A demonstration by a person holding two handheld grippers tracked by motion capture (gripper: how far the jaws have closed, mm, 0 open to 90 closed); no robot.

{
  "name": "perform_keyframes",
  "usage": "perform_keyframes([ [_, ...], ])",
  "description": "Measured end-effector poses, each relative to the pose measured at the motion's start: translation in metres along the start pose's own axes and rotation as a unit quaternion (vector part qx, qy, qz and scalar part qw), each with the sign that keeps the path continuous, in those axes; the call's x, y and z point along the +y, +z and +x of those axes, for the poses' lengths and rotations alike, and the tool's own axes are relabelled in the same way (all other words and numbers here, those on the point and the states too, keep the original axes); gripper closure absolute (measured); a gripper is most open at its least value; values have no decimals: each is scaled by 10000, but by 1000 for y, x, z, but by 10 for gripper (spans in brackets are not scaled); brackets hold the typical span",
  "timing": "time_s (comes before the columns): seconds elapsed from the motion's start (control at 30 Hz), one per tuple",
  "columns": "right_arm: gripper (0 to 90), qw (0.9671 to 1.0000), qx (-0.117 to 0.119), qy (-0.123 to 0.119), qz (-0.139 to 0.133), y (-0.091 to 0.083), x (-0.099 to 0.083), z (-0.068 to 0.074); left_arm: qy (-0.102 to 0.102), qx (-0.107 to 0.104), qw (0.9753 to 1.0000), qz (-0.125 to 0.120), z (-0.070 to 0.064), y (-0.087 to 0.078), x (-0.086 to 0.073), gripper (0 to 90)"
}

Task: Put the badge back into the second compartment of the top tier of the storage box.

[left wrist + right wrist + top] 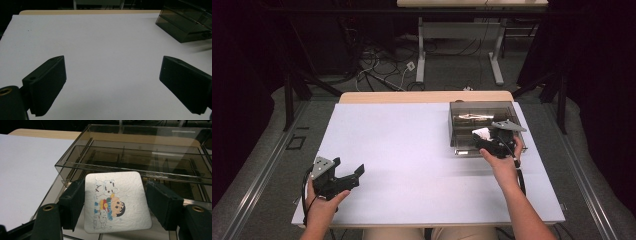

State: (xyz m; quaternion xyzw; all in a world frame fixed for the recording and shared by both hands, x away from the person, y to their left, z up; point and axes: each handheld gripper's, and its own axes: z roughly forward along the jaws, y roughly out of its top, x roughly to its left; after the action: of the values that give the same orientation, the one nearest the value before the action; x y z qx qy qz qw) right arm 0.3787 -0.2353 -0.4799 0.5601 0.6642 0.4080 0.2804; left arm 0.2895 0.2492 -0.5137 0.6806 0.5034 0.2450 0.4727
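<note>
A small white square packet printed with cartoon figures (117, 201) sits between the jaws of the right gripper (114, 205), over the near edge of a smoked transparent organiser box (140, 157) at the far right of the white desk (412, 150). The jaws close in on its two sides, apparently gripping it, though firm contact is hard to confirm. The step looks like placing the packet into a compartment; next calls for lowering and releasing. The left gripper (346, 176) rests near the desk's front left, jaws wide apart and empty.
</note>
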Motion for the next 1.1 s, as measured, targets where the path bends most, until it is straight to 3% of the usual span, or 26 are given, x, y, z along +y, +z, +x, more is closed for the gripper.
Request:
perform_keyframes([
  [0.77,324,9987,-402,266,138,0,-6,-12,5,27,10000,32,0,1,0,74],
  [0.93,183,9986,-316,396,127,-1,-5,-13,-21,44,10000,36,1,0,0,75],
  [1.1,151,9991,-283,295,66,-2,-5,-12,10,42,10000,45,1,1,0,75],
])
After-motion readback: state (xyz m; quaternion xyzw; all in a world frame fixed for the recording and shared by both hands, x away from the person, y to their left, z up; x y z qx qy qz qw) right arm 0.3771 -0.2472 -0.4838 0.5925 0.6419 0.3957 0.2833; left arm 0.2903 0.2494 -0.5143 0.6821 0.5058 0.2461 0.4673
